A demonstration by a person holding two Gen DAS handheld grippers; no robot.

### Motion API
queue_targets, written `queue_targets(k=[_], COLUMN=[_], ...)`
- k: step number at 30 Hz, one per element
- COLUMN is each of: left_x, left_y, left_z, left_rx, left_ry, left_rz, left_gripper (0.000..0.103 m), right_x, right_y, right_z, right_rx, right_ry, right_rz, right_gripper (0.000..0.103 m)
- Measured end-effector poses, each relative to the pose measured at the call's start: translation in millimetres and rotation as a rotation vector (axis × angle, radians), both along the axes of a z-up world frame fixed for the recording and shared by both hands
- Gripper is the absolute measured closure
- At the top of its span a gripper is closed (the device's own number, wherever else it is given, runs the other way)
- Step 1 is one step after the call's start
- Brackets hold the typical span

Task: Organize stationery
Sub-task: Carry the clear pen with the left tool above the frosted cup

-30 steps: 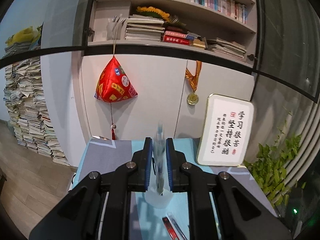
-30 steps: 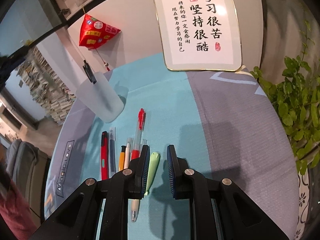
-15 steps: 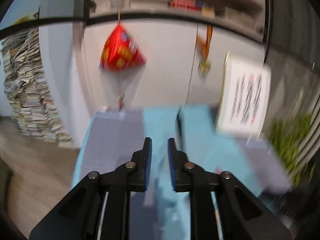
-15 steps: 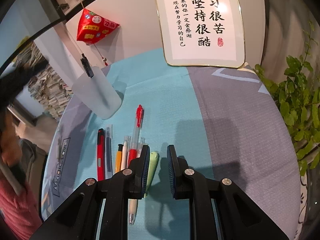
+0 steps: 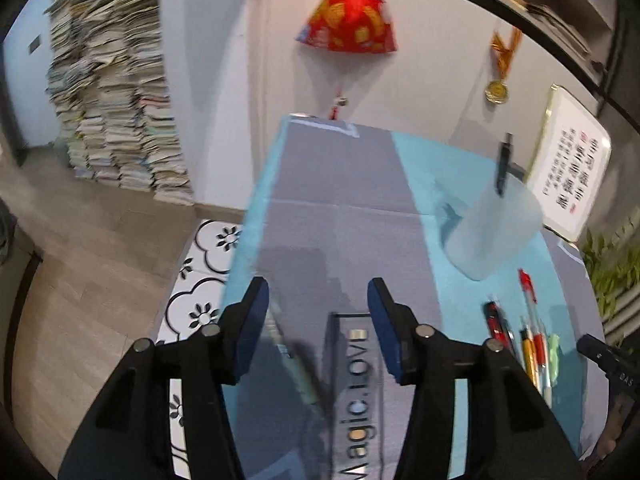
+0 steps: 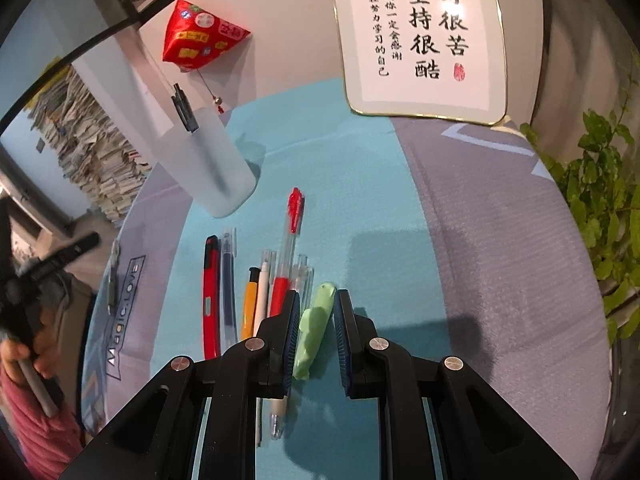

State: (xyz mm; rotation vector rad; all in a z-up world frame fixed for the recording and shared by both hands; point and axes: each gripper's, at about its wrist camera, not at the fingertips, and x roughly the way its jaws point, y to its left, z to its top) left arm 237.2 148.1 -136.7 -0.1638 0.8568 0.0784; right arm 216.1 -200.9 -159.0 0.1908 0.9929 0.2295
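The right gripper (image 6: 316, 336) is held low over the mat, its jaws slightly parted around a pale green pen (image 6: 314, 330), which lies between the pads; whether the pads touch it cannot be told, so a pick-up is judged to be prepared. The left gripper (image 5: 318, 328) is spread wide and empty above the grey part of the mat, where a blurred pen (image 5: 298, 364) lies under it.

Just left of the green pen, the remaining pens (image 6: 256, 288) are laid side by side in a row, probably so that each can be taken singly.

On the mat (image 6: 500, 240) the print "Magic.LOVE" (image 5: 358, 404) is read.

Farther off, a frosted cup (image 6: 208, 168) stands upright with one black-clipped pen (image 6: 185, 108) in it, evidently the collecting place.

At the back, a framed calligraphy plaque (image 6: 424, 36) is propped, reading "学习很苦 坚持很酷".
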Motion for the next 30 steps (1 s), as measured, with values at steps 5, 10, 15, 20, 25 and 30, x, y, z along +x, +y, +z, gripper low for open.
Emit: queue_targets(k=[5, 10, 15, 20, 25, 30], left_x=[12, 23, 32, 40, 29, 5], left_y=[9, 11, 13, 14, 10, -18], left_z=[-25, -51, -61, -61, -46, 1], left_rx=[0.065, 0.05, 0.053, 0.076, 0.035, 0.042], left_ry=[0.066, 0.121, 0.126, 0.114, 0.071, -0.048], left_rz=[0.109, 0.129, 0.143, 0.142, 0.122, 0.044], left_gripper=[0.053, 0.055, 0.069, 0.089, 0.09, 0.09], right_x=[1, -1, 1, 4, 2, 1], right_y=[5, 11, 9, 9, 9, 6], right_z=[-2, 0, 0, -3, -2, -1], right_rx=[0.004, -0.01, -0.016, -0.013, -0.015, -0.011], right_ry=[0.014, 0.012, 0.015, 0.028, 0.023, 0.02], right_rz=[-0.005, 0.012, -0.001, -0.005, -0.001, -0.007], right_gripper=[0.087, 0.087, 0.087, 0.087, 0.087, 0.087])
